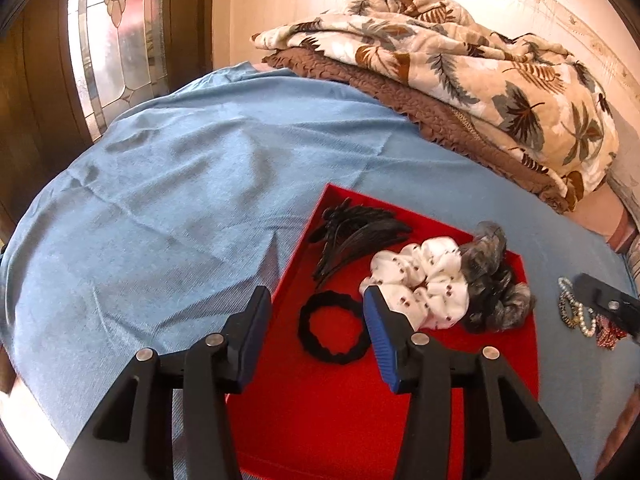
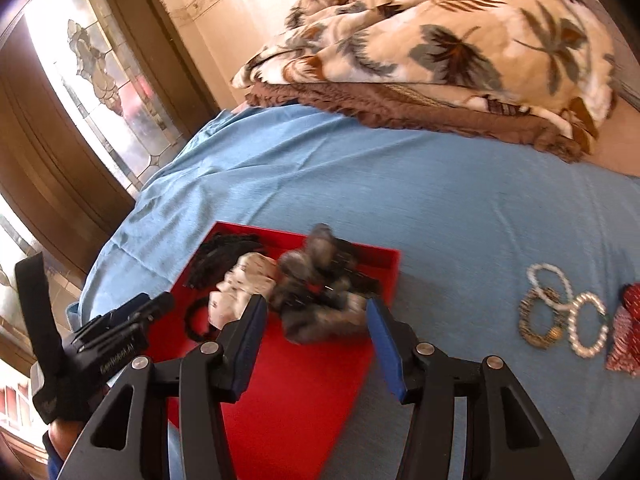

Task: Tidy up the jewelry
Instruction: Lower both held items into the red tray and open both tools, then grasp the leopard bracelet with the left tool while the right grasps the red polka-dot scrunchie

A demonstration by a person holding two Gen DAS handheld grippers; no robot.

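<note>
A red tray (image 1: 320,408) (image 2: 304,396) lies on the blue sheet (image 1: 180,180). In it are black hair clips (image 1: 352,236), a black hair tie (image 1: 336,357), a white spotted scrunchie (image 1: 424,280) and a grey scrunchie (image 1: 492,276) (image 2: 320,276). My left gripper (image 1: 317,294) hovers open over the tray's near left part, above the hair tie, holding nothing. My right gripper (image 2: 316,302) is open above the grey scrunchie, with its pads clear of it. Several bead bracelets (image 2: 528,320) (image 1: 576,312) and a red patterned piece (image 2: 624,340) lie on the sheet right of the tray.
A folded leaf-print blanket (image 1: 460,60) (image 2: 460,40) on a brown quilt lies at the far side of the bed. A wooden door with stained glass (image 1: 116,40) stands to the left. Bare blue sheet stretches left of and behind the tray.
</note>
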